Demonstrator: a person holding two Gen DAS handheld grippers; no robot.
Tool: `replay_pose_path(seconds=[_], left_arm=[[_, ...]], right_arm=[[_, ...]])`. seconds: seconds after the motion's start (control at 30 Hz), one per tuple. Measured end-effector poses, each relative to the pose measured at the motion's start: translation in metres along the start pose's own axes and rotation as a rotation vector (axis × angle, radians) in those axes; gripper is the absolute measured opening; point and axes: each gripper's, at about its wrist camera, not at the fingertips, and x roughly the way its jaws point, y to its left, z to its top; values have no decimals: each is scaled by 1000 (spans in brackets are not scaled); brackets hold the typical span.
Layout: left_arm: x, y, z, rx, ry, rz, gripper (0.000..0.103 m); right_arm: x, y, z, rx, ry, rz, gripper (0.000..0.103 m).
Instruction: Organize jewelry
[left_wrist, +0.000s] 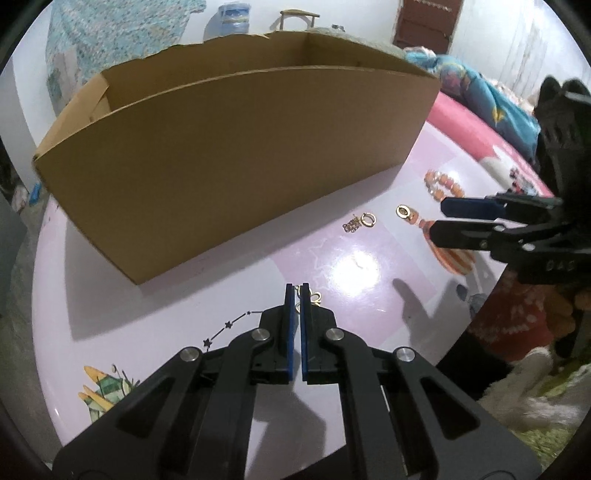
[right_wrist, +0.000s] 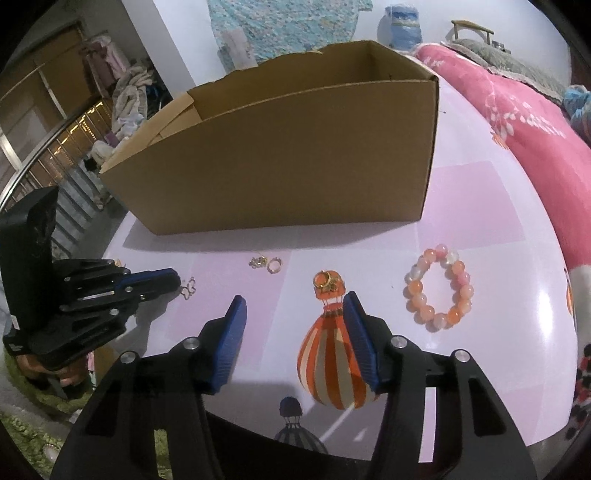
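1. Table (right_wrist: 480, 192) – a round top with a printed pink-and-lilac cover; it carries all the jewelry and the box (left_wrist: 229, 155). The box is open at the top and stands at the far side, probably as the place where the pieces are to go.

2. Left gripper (left_wrist: 297, 295) – its blue pads are clenched, with only a sliver of gap. A small gold butterfly-shaped piece (left_wrist: 314, 297) shows at the tips; in the right wrist view it (right_wrist: 188, 290) sticks out just past them. The jaws appear to pinch its edge or chain, though the contact itself is hidden.

3. Right gripper (right_wrist: 293, 306) – its jaws stand released, nothing between the pads but the printed balloon on the cover. It hangs low over the table and points at the gold ring (right_wrist: 325, 279), which lies just beyond the tips – likely its next pick.

4. Loose pieces, untouched: a bead bracelet (right_wrist: 437, 286) to the right of the ring, and a small hoop (right_wrist: 274, 264) with a short chain cluster (right_wrist: 257, 262) beside it, both near the box's front wall.

5. Judged stage – early; one piece is gripped, none is visibly inside the box, whose floor cannot be seen.
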Motion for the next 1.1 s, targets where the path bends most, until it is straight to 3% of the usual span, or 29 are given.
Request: replay_pose_path(seconds=[0.1, 0.37, 0.47, 0.67, 0.83, 0.93, 0.97, 1.03, 1.1], left_arm=[[-4, 8, -4, -38, 10, -12, 4], [0, 7, -12, -21, 44, 33, 5], [4, -2, -10, 9, 38, 37, 13], [12, -15, -4, 114, 25, 99, 15], [15, -10, 2, 106, 22, 98, 16], [10, -7, 4, 91, 17, 52, 16], [8, -7, 4, 85, 11, 25, 18], [7, -7, 5, 68, 17, -3, 34], [11, -8, 8, 58, 43, 2, 34]], right_arm=[[4, 7, 1, -12, 0, 19, 53], [28, 35, 11, -109, 19, 73, 29], [37, 44, 13, -135, 35, 86, 24], [41, 48, 9, -133, 51, 96, 22], [38, 43, 7, -113, 51, 91, 22], [35, 39, 8, -94, 47, 84, 22], [35, 37, 7, -88, 47, 83, 22], [36, 34, 7, -74, 47, 80, 22], [36, 33, 6, -59, 48, 80, 22]])
